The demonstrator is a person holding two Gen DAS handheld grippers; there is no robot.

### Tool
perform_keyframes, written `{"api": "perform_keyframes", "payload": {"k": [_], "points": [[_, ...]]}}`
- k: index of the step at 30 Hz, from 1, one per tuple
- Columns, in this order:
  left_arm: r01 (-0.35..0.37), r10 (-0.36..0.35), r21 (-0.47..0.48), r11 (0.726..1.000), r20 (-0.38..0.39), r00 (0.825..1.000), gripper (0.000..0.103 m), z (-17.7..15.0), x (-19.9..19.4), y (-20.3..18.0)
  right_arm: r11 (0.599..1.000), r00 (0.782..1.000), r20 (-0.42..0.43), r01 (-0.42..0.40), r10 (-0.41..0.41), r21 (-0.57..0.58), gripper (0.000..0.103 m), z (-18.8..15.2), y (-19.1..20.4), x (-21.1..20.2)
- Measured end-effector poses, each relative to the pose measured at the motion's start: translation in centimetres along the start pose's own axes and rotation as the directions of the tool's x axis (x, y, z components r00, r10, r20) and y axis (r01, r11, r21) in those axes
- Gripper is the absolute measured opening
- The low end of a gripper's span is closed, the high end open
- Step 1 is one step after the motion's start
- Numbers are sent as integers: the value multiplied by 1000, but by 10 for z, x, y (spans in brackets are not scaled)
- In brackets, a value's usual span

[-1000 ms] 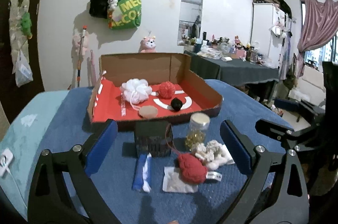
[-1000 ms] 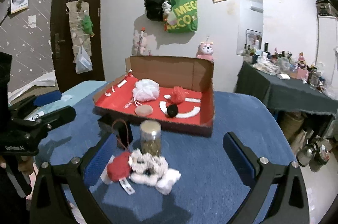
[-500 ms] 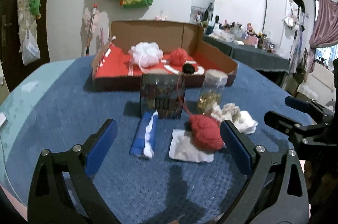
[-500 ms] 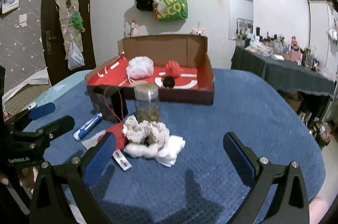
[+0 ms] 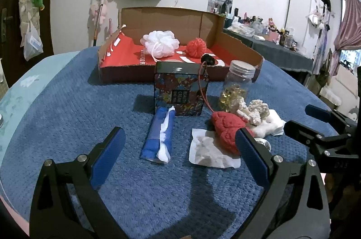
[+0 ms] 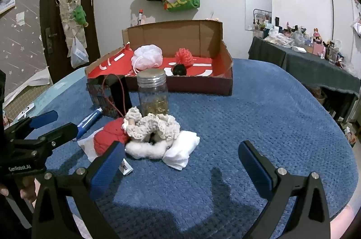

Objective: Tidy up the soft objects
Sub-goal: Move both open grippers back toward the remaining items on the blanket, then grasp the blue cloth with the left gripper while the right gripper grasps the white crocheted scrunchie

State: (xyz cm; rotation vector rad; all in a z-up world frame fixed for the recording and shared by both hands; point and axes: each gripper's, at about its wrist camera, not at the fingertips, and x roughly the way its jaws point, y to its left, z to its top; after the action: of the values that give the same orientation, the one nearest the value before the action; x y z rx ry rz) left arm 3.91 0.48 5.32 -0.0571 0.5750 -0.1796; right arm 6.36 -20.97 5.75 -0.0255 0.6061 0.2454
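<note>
— On the blue cloth, at twelve o'clock of the left gripper: tube, red knit. Spread wide, empty.
— Right gripper?
— Likewise wide, empty; scrunchie at eleven o'clock, box beyond.

Left tool agape, empty, right tool likewise

Red knit pouch touches cream crochet scrunchie on blue mat.
</note>
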Motion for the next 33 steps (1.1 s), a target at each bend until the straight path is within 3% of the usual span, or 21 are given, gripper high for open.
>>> {"api": "perform_keyframes", "payload": {"k": [11, 17, 20, 24, 25, 26, 27, 28, 29, 30, 32, 33], "points": [[0, 0, 5, 1000, -35, 999, 99, 5, 9, 4, 999, 999, -18, -42, 42, 4, 103, 8, 0, 10], [2, -2, 3, 1000, -95, 996, 98, 12, 24, 12, 995, 994, -59, -95, 92, -37, 103, 22, 7, 31], [-1, 2, 9, 1000, -127, 992, 88, 14, 33, 18, 992, 991, -87, -112, 106, -64, 103, 28, 11, 46], [6, -3, 13, 1000, -188, 982, 63, 14, 51, 24, 986, 984, -127, -138, 126, -89, 98, 31, 15, 63], [13, -10, 10, 1000, -202, 979, 62, 14, 54, 25, 983, 978, -139, -168, 156, -79, 96, 31, 14, 67], [22, -20, 7, 1000, -216, 976, 57, 13, 58, 26, 980, 974, -145, -188, 177, -70, 88, 32, 13, 69], [20, -17, 12, 1000, -216, 976, 44, 12, 60, 26, 974, 965, -154, -222, 211, -55, 83, 32, 12, 71], [19, -15, 17, 1000, -210, 978, 35, 11, 60, 26, 964, 953, -164, -264, 255, -34, 70, 31, 10, 72], [29, -25, 17, 999, -204, 979, 31, 11, 59, 26, 958, 945, -171, -287, 280, -18, 56, 31, 10, 73], [35, -31, 13, 999, -203, 979, 28, 10, 58, 27, 951, 936, -175, -311, 306, -1, 48, 29, 8, 74], [41, -38, 11, 999, -200, 979, 25, 10, 56, 27, 944, 927, -189, -329, 325, 8, 10, 26, 9, 74], [45, -42, 9, 999, -198, 979, 25, 10, 55, 27, 946, 928, -189, -325, 321, 8, 10, 23, 10, 73]]}}
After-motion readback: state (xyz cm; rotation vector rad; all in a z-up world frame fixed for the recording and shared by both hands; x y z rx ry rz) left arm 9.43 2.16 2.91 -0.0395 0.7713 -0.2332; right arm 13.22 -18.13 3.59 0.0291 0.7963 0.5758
